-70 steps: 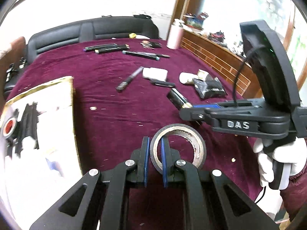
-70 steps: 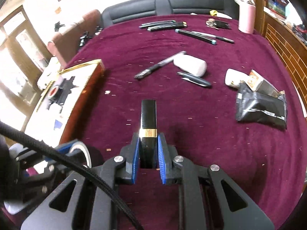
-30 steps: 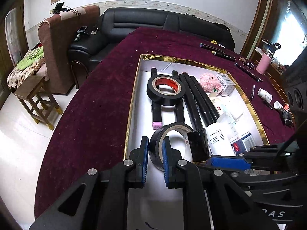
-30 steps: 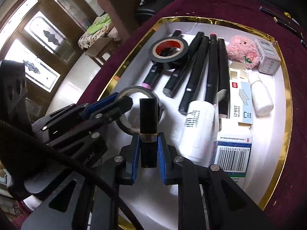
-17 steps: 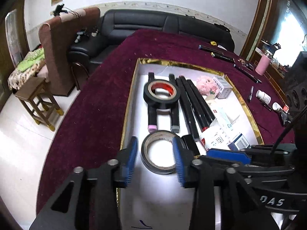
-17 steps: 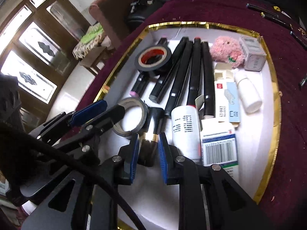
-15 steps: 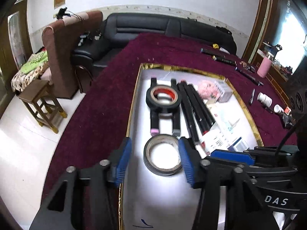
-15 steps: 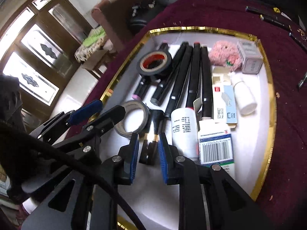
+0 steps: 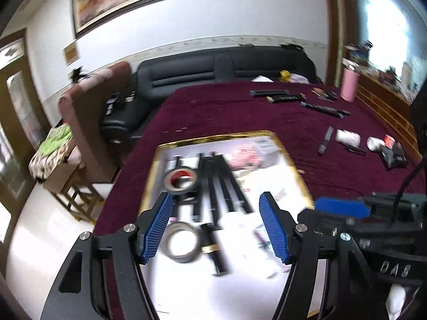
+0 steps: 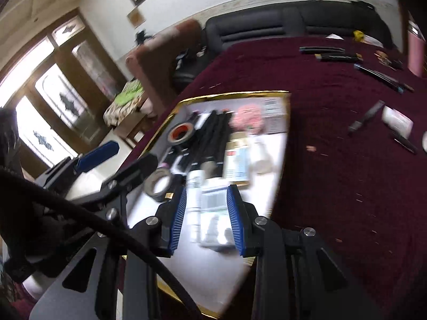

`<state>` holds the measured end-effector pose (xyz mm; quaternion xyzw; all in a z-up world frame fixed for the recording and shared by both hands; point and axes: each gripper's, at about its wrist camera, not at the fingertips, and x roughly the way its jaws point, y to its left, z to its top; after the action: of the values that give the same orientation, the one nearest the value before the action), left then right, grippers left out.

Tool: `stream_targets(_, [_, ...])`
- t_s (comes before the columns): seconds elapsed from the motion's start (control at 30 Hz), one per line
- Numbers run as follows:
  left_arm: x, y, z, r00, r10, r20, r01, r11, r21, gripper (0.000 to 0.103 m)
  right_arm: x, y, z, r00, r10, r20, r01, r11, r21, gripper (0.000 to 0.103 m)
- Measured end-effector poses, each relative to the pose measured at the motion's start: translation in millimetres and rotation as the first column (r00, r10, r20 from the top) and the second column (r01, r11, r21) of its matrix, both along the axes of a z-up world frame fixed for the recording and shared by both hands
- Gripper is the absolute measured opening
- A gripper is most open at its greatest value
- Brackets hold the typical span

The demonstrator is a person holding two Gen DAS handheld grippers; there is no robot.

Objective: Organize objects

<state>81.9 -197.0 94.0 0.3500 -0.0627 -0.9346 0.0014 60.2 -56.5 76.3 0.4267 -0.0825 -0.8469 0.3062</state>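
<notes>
The grey tape roll (image 9: pixel 181 242) lies flat on the white floor of the gold-rimmed tray (image 9: pixel 213 136). The black tube with a gold band (image 9: pixel 213 248) lies right beside it. My left gripper (image 9: pixel 214 200) hangs above them, its jaws opening wide with nothing between the pads. In the right wrist view the tape roll (image 10: pixel 158 184) and tube (image 10: pixel 170 190) sit left of my right gripper (image 10: pixel 207 189). Its jaws are opening and grip nothing; a white bottle (image 10: pixel 194 200) and a barcoded box (image 10: pixel 213 213) lie in the tray (image 10: pixel 234 93) below.
The tray also holds a red-cored tape roll (image 9: pixel 181 180), black markers (image 9: pixel 224 186) and a pink fluffy thing (image 9: pixel 241 158). Pens (image 9: pixel 323 109), small white bottles (image 9: pixel 347 137), a black pouch (image 9: pixel 393 156) and a pink flask (image 9: pixel 349 86) lie on the maroon cloth. A sofa and armchair stand beyond.
Both grippers carried their loads to the tray and let go: the left released the tape roll, the right the black tube. Both have since opened and pulled back upward.
</notes>
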Motion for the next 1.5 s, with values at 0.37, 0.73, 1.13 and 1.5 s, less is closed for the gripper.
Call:
stream_targets(0.37, [-11.9,121.6,0.7,0.984,-0.172,0.049,0.176,0.978,-0.111,0.061,-0.7,124.2,-1.5,0.978,-0.207,0.019,0.208,0.974,-0.085,0.034])
stream_targets(0.73, [-36.7,215.2,-20.4,0.945,-0.296,0.14,0.315,0.938,-0.147,0.061,-4.6,224.6,-4.8,0.924,-0.38,0.043,0.382,0.917,-0.118,0.037])
stream_targets(1.13, [-69.8,241.3,-72.1,0.906,-0.313,0.284,0.352,0.931,-0.097,0.061,-38.1,263.5,-20.2,0.891,-0.446,0.08,0.45,0.892,-0.049,0.038])
stream_targets(1.5, [-82.8,211.0,-90.9,0.911,-0.279,0.303,0.267,0.96,0.079,0.093,-118.5,253.8,-12.4,0.909,-0.412,0.066,0.41,0.911,0.044,0.042])
